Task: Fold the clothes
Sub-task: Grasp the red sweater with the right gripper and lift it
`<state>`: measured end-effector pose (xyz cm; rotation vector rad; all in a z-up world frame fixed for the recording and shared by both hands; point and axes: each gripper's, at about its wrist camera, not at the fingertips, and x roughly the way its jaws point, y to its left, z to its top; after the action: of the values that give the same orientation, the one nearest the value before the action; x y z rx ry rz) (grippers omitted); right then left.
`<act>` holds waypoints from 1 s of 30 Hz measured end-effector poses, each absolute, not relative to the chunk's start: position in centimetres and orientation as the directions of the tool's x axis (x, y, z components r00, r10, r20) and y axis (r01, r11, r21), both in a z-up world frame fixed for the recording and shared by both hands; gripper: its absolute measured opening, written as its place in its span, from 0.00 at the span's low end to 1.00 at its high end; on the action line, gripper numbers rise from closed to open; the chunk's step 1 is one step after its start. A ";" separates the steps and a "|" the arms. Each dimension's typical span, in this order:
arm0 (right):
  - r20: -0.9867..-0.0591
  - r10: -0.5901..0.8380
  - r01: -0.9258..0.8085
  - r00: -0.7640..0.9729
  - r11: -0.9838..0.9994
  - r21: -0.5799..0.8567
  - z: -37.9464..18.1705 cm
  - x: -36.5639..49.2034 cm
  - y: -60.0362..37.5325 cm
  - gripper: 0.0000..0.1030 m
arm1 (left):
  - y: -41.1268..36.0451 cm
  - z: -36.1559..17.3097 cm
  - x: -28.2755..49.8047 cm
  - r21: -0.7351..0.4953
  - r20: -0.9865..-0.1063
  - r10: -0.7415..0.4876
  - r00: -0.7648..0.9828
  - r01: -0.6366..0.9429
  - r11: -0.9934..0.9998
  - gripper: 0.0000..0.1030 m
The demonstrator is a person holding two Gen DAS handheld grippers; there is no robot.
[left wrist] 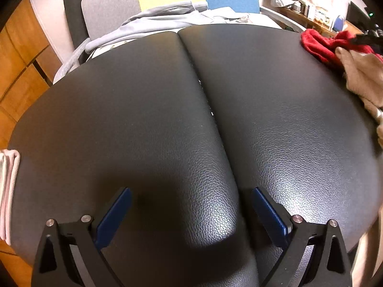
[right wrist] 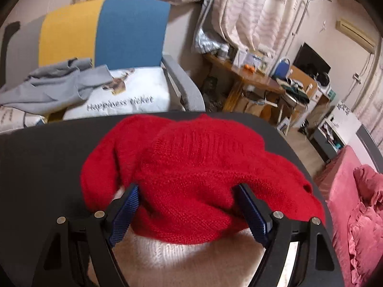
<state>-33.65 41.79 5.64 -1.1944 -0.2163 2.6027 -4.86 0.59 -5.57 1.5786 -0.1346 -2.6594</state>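
Left hand-held gripper (left wrist: 191, 212): it is held low over the near part of the black padded table (left wrist: 148, 119), tilted forward and down, with its blue-padded fingers (left wrist: 115, 215) spread wide apart and nothing between them. The seam (left wrist: 210, 110) dividing the table's two cushions is seen running from the far edge toward the gap between the fingers. A broad stretch of bare leather-textured surface is shown ahead of and to both sides of this gripper. A folded pink-and-white cloth (left wrist: 8, 191) is seen at the table's left edge.

Right hand-held gripper (right wrist: 189, 211): it is posed close above the red knitted sweater (right wrist: 191, 167), jaws set apart, one blue pad at each side of a bunched part of the knit; whether the pads are pressing the fabric cannot be told. The sweater is found crumpled on the right portion of the table (right wrist: 43, 157), lying partly over a cream knitted garment (right wrist: 172, 256) directly beneath the gripper. In the left wrist view the same red sweater (left wrist: 320, 45) and cream garment (left wrist: 363, 79) are seen piled at the table's far right edge.

Surroundings: beyond the table's far edge a chair (right wrist: 134, 31) carrying a grey garment (right wrist: 52, 88) and a printed cushion (right wrist: 129, 93) is visible; to the right a pink bed cover (right wrist: 359, 205) is seen beside the table's rim
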 end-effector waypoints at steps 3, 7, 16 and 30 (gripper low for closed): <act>-0.735 0.272 -0.183 -0.621 -0.962 -0.202 4.7 -34.0 42.1 0.50 | 0.4 -5.6 -5.0 0.092 -0.874 -0.081 -0.479 0.001 -0.996 1.00; -0.724 0.090 -0.282 -0.684 -0.948 0.148 5.6 -33.2 46.0 0.17 | -0.1 -5.6 -4.7 0.089 -0.874 -0.079 -0.480 0.002 -0.996 1.00; -0.515 -0.166 -0.211 -0.841 -0.776 0.594 12.1 -30.6 49.5 0.03 | -1.2 -5.5 -4.3 0.079 -0.870 -0.078 -0.486 0.018 -0.997 1.00; -0.559 -0.465 0.082 -0.687 -0.814 0.576 8.8 -22.0 37.9 0.04 | -1.3 -2.1 -6.5 0.007 -0.841 -0.033 -0.540 0.050 -0.999 1.00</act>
<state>-22.01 37.87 8.75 -1.2729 0.9186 3.0761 -6.51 -1.25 -2.10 1.4825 0.0284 -2.7157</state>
